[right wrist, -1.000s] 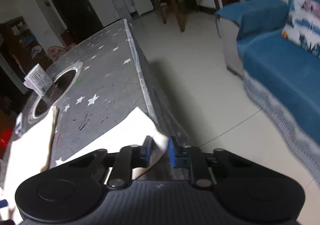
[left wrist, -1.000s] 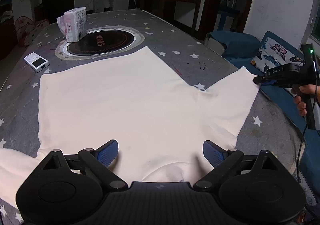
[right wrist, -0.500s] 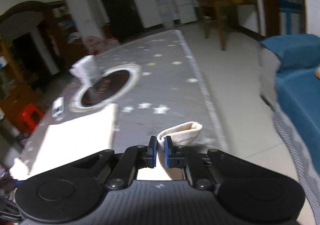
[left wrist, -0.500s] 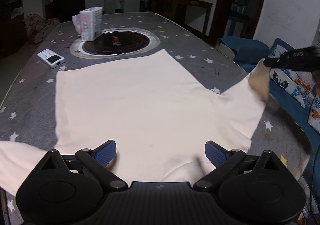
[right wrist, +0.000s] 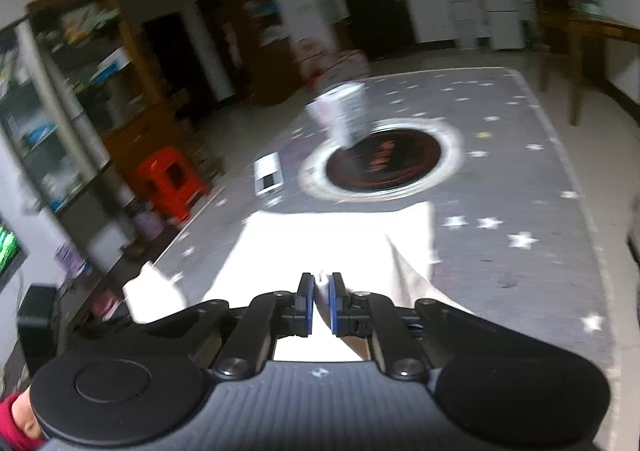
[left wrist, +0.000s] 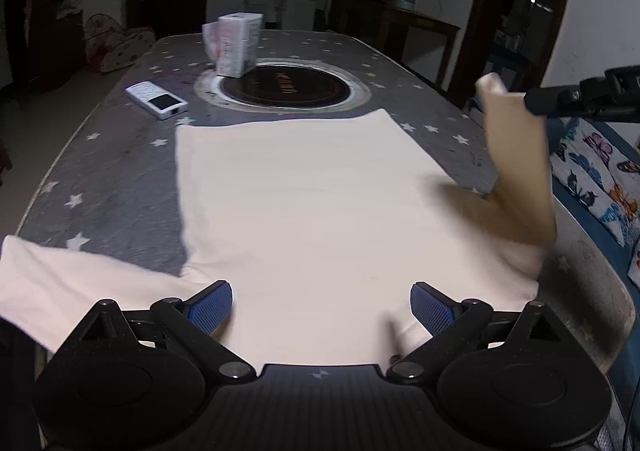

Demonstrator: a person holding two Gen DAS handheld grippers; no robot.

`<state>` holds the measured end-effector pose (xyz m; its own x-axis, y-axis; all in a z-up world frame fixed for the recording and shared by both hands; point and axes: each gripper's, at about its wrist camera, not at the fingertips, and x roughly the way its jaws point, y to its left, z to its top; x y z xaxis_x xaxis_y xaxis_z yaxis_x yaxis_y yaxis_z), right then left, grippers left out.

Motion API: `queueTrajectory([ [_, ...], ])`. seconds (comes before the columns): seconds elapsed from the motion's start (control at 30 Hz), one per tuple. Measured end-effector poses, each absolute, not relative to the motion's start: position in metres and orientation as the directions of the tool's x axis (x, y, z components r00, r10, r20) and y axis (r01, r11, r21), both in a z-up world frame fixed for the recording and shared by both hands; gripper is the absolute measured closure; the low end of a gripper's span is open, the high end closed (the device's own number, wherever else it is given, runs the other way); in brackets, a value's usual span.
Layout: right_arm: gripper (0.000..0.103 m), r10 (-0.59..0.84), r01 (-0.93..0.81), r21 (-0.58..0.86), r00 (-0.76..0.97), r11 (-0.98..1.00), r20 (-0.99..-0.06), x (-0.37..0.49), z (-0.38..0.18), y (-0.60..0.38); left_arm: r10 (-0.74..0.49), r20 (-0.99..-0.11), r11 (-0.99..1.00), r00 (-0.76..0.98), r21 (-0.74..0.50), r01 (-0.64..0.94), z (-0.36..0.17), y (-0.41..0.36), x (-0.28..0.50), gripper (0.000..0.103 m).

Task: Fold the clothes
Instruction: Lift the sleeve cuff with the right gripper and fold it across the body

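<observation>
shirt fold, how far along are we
Early. Done: the cream shirt lies spread flat on the starred table. In hand: the right gripper is shut on the right sleeve, lifted above the table. Left: the other sleeve lies unfolded; left gripper open, holding nothing.

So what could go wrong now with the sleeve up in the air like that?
The right gripper pinches only the sleeve end, so it might slip out and flop back crooked. The left gripper is open and holds nothing, so pulling the sleeve across could drag the whole shirt and wrinkle it. If the shirt slides far, it could bump the remote or the box.
</observation>
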<state>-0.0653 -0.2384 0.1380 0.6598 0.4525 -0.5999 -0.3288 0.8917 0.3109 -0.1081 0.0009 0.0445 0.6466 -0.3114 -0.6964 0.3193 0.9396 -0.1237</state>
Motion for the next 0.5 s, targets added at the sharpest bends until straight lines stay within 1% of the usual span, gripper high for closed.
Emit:
queueTrajectory([
  [0.33,0.096,0.554,-0.483,0.313,0.514,0.818,-0.655,-0.057,0.113,-0.161,-0.269,-0.687,0.961,0.675,-0.14,0.24,0.045,0.035,-0.109,0.005],
  [0.5,0.096,0.59,-0.538,0.322,0.456,0.779,-0.666,-0.056,0.101,-0.132,-0.25,-0.687,0.967,0.682,-0.144,0.208,0.046,0.048,-0.111,0.005],
])
